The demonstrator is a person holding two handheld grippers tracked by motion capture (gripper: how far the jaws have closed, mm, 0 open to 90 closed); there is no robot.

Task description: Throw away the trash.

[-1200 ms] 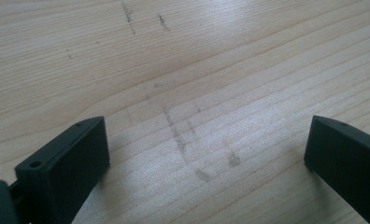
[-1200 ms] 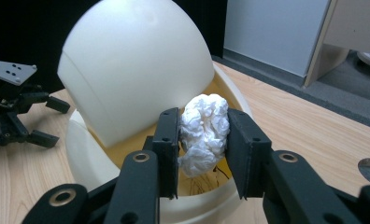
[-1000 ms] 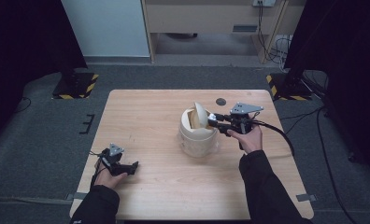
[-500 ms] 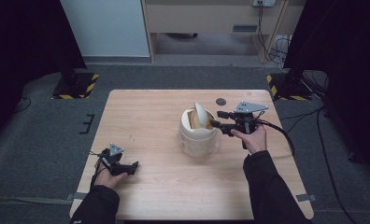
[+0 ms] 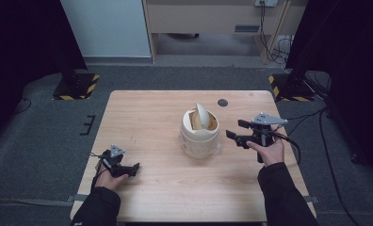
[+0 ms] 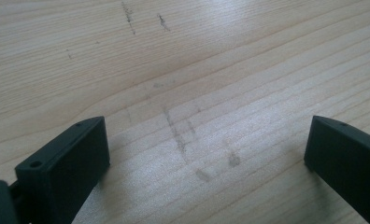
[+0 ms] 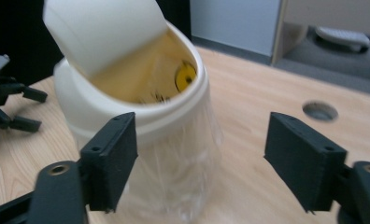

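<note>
Table [image 5: 151,117]: pale wood, large, with a small round dark hole [image 5: 222,102] near its far edge.

Bin [image 5: 200,134]: cream tabletop waste bin with a swing lid [image 5: 202,115] tipped up on edge, standing upright near the table's middle; a clear liner hugs its lower wall. In the right gripper view something yellow shows inside, too blurred to name.

Right gripper [image 5: 236,131]: just beside the bin on its right, not touching; jaws have just been opening and stand spread, nothing between them.

Left gripper [image 5: 133,169]: resting low at the near left corner, well apart from the bin, jaws spread over bare wood.

Handling note: the step looks like withdrawing after working the lid. Best to back away level and clear of the rim, so the light bin is not nudged or tipped.
</note>
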